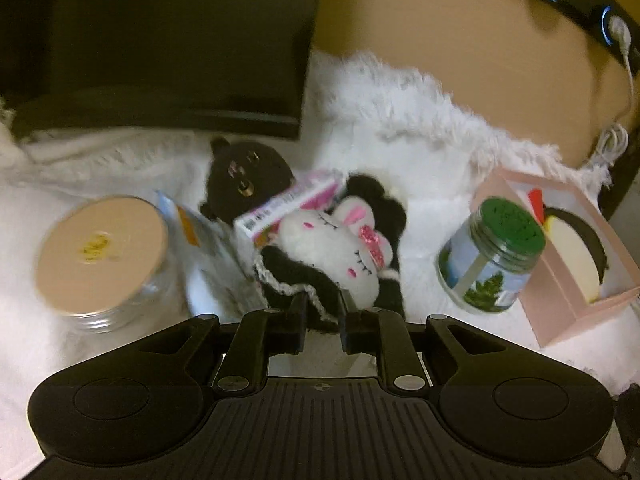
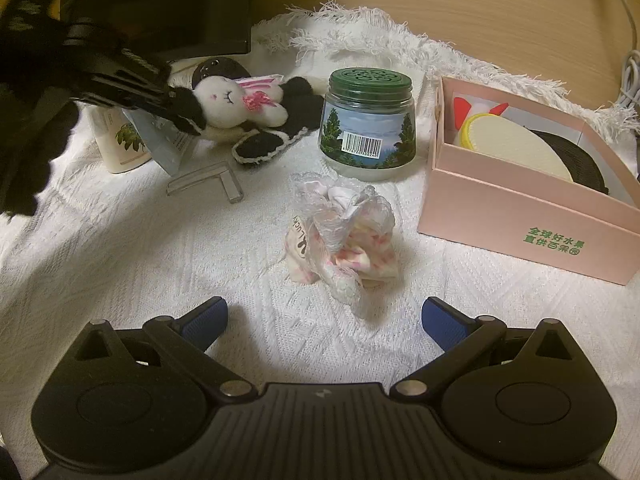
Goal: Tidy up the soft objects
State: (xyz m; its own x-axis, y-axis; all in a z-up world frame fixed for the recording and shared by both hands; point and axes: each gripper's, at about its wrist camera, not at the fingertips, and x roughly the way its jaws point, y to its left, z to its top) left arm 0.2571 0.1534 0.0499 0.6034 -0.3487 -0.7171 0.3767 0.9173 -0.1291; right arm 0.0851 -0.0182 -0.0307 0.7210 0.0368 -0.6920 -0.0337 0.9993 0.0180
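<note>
Two handheld grippers are working over a white fringed cloth (image 2: 120,240) covering a wooden table (image 2: 500,8). The left gripper (image 1: 322,314) is pinching its narrow jaws on the black knitted edge of a glove (image 1: 288,276) bearing one white bunny plush (image 1: 336,256) with a pink bow; in the right wrist view the same glove (image 2: 264,142) and bunny (image 2: 232,104) are lying near the cloth's far left. The right gripper (image 2: 324,320) is hovering with its blue-padded fingers (image 2: 204,322) spread wide and nothing between them, pointing toward one crumpled bundle of white and pink fabric (image 2: 344,236) sitting near the middle of the cloth. One pink cardboard box (image 2: 520,216) is standing open at the right, holding one penguin-like plush (image 2: 516,144) with a cream belly, black back and red parts. One green-lidded jar (image 2: 366,120) with a tree label is standing between glove and box. One clear jar with a tan lid (image 1: 100,256), one black round plush (image 1: 244,176), one small pink and white carton (image 1: 288,204), one cream bottle (image 2: 122,144) and one clear plastic angle piece (image 2: 208,184) are also lying around the glove
</note>
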